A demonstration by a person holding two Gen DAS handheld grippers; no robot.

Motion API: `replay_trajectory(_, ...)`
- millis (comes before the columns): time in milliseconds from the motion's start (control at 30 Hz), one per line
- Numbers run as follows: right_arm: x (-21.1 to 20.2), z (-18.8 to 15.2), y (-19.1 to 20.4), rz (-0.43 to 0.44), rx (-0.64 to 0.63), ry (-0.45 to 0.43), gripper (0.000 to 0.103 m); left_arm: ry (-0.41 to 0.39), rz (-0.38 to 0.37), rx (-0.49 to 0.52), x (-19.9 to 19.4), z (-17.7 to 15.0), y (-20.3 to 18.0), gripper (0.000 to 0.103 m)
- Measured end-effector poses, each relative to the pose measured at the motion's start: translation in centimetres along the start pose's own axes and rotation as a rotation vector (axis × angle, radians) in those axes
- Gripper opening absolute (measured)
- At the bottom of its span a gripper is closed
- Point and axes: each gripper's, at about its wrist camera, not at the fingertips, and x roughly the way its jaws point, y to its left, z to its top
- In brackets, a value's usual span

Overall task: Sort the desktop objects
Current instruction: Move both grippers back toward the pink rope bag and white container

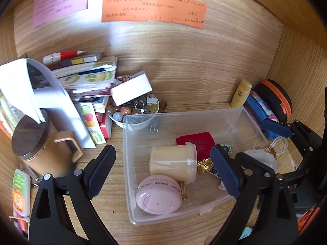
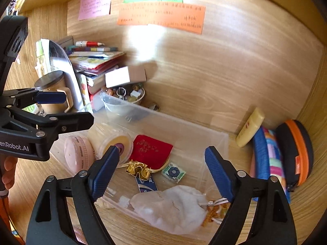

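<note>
Left gripper (image 1: 161, 171) is spread wide and empty, hovering over the near-left corner of the clear plastic bin (image 1: 130, 163), one finger outside the wall at 9 o'clock, the other above the contents at 3 o'clock. Right gripper (image 2: 161, 171) is wide apart too, nothing between its fingers, poised above the bin's right half.

Inside the bin: a pink round container (image 1: 158, 196) on its side at 6 o'clock, touching a beige lidded jar (image 1: 172, 163) lying just above it. At 2 o'clock of the jar sits a red pouch (image 2: 152, 151), with a crumpled gold wrapper (image 2: 138, 170) just below it and a small floral tile (image 2: 173, 172) beside that. A white drawstring bag (image 2: 173, 208) lies at the right wrist view's 6 o'clock.

Outside the bin, at the left wrist view's 9 o'clock, a tan lidded mug (image 1: 43, 151) stands upright. Behind it leans a stack of books (image 1: 90, 81), and a bowl of beads (image 1: 134, 108) touches the bin's far-left corner. At 3 o'clock a yellow bottle (image 1: 241, 92) leans by the wall, next to a striped pencil case (image 1: 263, 112) and an orange-zippered black case (image 1: 276, 98).
</note>
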Motion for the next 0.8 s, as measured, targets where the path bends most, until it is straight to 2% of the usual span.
replay_trajectory(400,-5.0,-1.4,0.8,-0.046,-0.026,-0.055,0.084,-0.061,0.024,-0.001,-4.7,-2.4,-0.3,0.097)
replay_trajectory(533,-6.7,-2.5,1.4,-0.059,-0.033,-0.071,0.092,-0.061,0.027,-0.001,-5.5,-3.7,-0.6,0.097)
replay_trajectory(800,-8.3,-5.8,2.8,-0.026,-0.029,-0.060,0.092,-0.034,0.034,0.004,-6.6,-7.7,-1.7,0.097)
